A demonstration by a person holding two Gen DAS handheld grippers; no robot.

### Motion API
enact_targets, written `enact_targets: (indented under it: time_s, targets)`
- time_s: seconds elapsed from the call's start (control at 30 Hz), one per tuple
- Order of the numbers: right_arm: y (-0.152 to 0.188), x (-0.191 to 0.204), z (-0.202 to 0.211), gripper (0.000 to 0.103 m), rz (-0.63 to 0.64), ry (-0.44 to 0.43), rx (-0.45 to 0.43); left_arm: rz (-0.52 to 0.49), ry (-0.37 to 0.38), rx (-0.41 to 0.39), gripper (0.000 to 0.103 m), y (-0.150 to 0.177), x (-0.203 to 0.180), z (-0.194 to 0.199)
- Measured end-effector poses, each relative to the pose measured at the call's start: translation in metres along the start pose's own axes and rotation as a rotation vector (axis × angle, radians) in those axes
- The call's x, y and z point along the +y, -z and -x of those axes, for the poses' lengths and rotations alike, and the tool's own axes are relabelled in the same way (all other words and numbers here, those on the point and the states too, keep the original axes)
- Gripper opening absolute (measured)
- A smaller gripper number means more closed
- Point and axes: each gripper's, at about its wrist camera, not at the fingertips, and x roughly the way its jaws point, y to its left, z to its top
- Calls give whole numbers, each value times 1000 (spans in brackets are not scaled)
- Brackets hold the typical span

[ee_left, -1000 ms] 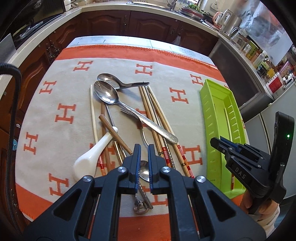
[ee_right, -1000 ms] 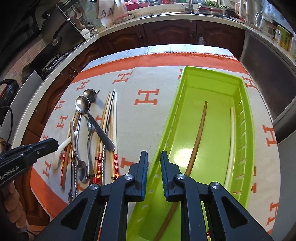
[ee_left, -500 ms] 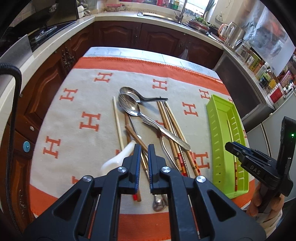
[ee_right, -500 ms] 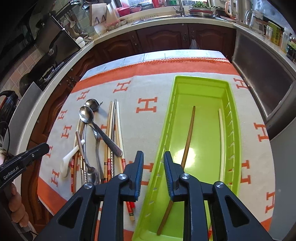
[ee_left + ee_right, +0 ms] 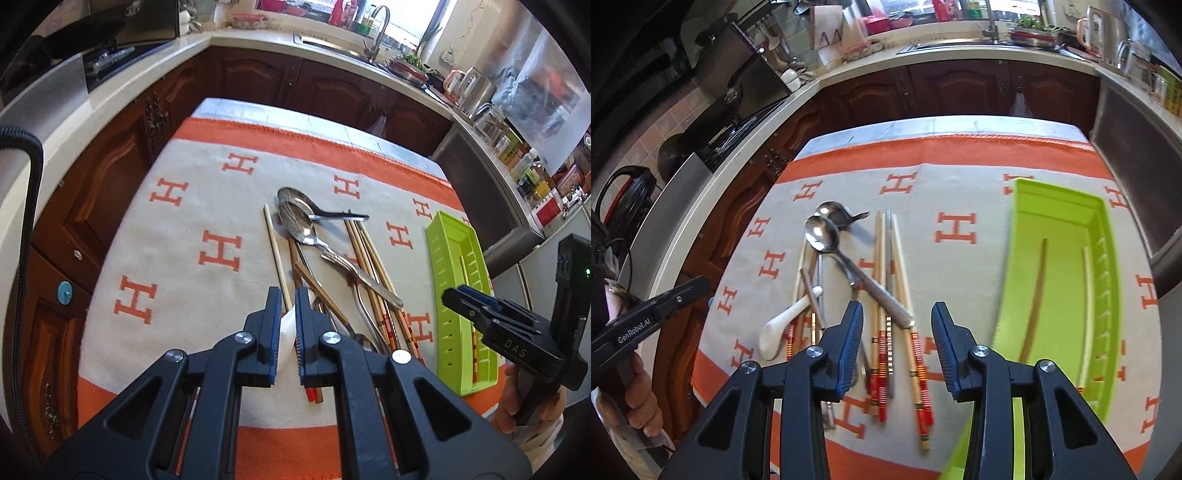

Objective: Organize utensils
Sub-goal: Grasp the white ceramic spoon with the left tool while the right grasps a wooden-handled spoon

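I read "GenRobot.AI" on my left gripper [image 5: 683,295] and "DAS" on my right gripper [image 5: 461,301]; the cloth [image 5: 184,206] repeats orange "H" marks. My left gripper [image 5: 284,325] has its jaws nearly together with nothing held, above the white spoon [image 5: 783,325]. My right gripper [image 5: 897,343] has just been opening; nothing sits between its jaws, which stand apart above the red-banded chopsticks [image 5: 882,350]. Compared with a second ago, it has shifted from over the green tray [image 5: 1097,221] towards the utensil pile, and both views take in more of the table. The tray holds a brown chopstick [image 5: 1034,295] and a pale chopstick [image 5: 1087,295], well apart
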Motion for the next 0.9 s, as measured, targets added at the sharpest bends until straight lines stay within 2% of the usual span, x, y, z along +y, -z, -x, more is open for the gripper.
enact_targets:
  time_s: [0.23, 0.4, 0.57, 0.7, 0.77, 0.83, 0.9]
  targets:
    - [4, 38, -30, 39, 93, -91, 36, -1, 51, 90, 5, 12, 17, -32]
    - [12, 63, -60, 39, 171, -121, 94, -28, 112, 167, 5, 20, 24, -58]
    - [18, 76, -90, 36, 186, -161, 161, -45, 246, 230, 5, 29, 30, -75]
    - [18, 81, -107, 31, 203, -177, 187, -90, 299, 259, 6, 32, 34, -83]
    - [16, 82, -112, 29, 210, -184, 186, -108, 308, 266, 16, 31, 36, -85]
    - [16, 82, -115, 28, 214, -187, 190, -124, 319, 260, 36, 28, 36, -86]
    - [15, 80, -117, 27, 212, -196, 196, -139, 321, 247, 47, 25, 36, -85]
